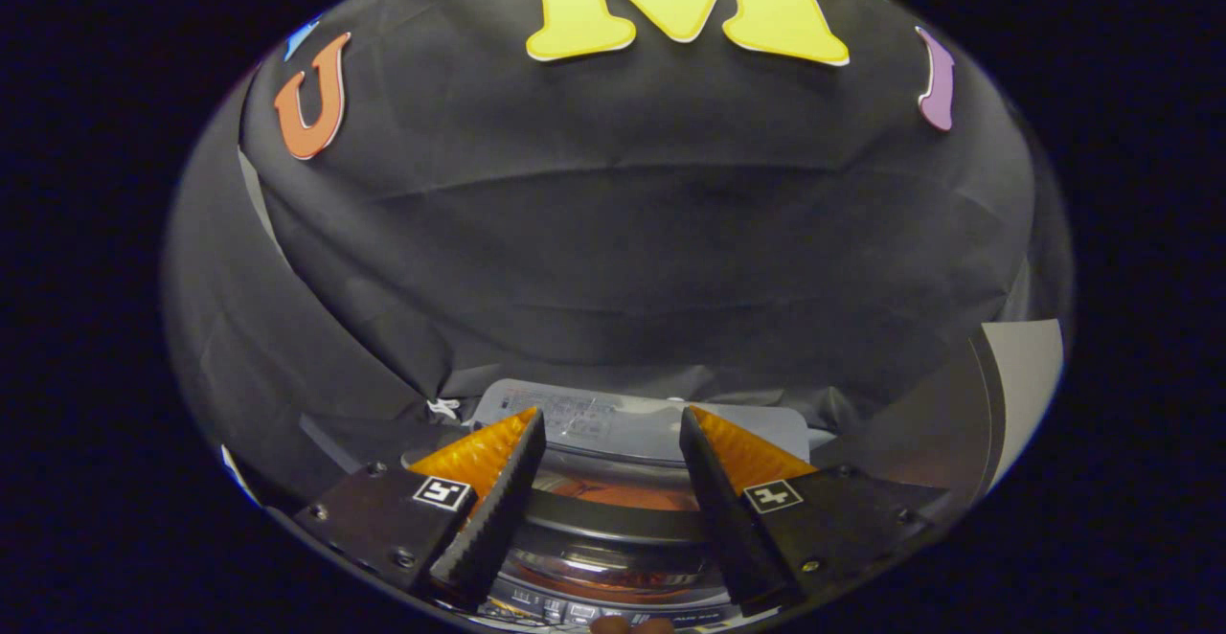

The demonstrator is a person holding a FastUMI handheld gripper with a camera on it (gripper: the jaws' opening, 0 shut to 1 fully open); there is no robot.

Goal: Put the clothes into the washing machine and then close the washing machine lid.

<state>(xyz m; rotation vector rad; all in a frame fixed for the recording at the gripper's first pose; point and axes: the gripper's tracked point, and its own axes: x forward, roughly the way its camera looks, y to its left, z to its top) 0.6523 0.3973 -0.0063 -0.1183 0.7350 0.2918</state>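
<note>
Fingers [484, 505] of the gripper [613, 509] are held wide apart, with nothing clamped between them; 2 black ribbed pads with orange backs are seen, each carrying a small square marker. Between and just below the fingers, the washing machine [613, 481] is viewed from above. Its transparent lid [613, 557] is seen lying over the tub, crossed by a dark bar, and something orange-red, probably the clothes [618, 494], is made out through it, though it cannot be told for certain. Beyond the fingertips, the machine's grey rear control panel [613, 418] is seen. A row of buttons [556, 607] is glimpsed nearest the camera, under the fingers. Farther out, the black cloth wall [613, 260] is draped behind the machine.
</note>
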